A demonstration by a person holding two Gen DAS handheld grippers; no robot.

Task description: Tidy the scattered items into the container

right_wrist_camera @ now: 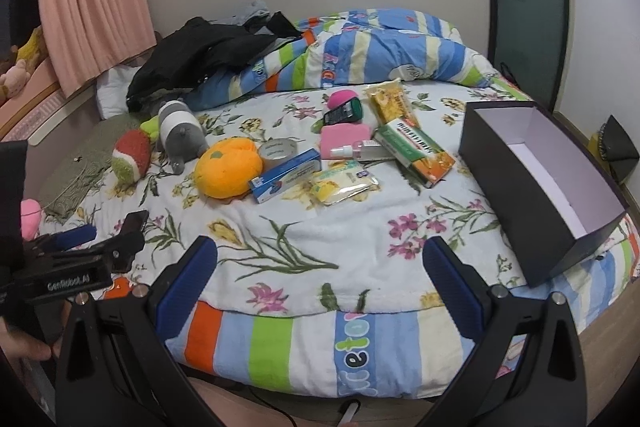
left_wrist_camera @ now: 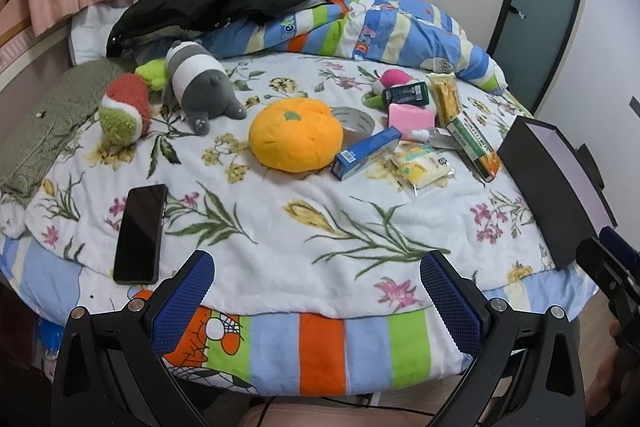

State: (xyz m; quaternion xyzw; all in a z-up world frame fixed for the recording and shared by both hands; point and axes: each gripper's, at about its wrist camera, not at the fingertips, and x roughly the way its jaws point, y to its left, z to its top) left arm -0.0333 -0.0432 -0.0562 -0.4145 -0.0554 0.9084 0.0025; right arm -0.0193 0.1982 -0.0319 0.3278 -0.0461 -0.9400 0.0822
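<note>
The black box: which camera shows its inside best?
The right wrist view: the black box sits open toward it, pale lining visible and nothing in it. The left wrist view catches only its dark outer wall and a sliver of lining.

Toys and packets (right_wrist_camera: 344, 183) were scattered mid-blanket (right_wrist_camera: 320, 235); the box (right_wrist_camera: 532, 203) was set at three o'clock, a phone (left_wrist_camera: 141, 233) at nine.

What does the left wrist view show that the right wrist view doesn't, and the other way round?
Left wrist only: the whole phone lying flat on the blanket. Right wrist only: the black box's empty pale inside, and soft toys on the ledge by the curtain. Both: the orange plush, blue carton, tape roll, and open grippers, left and right.
</note>
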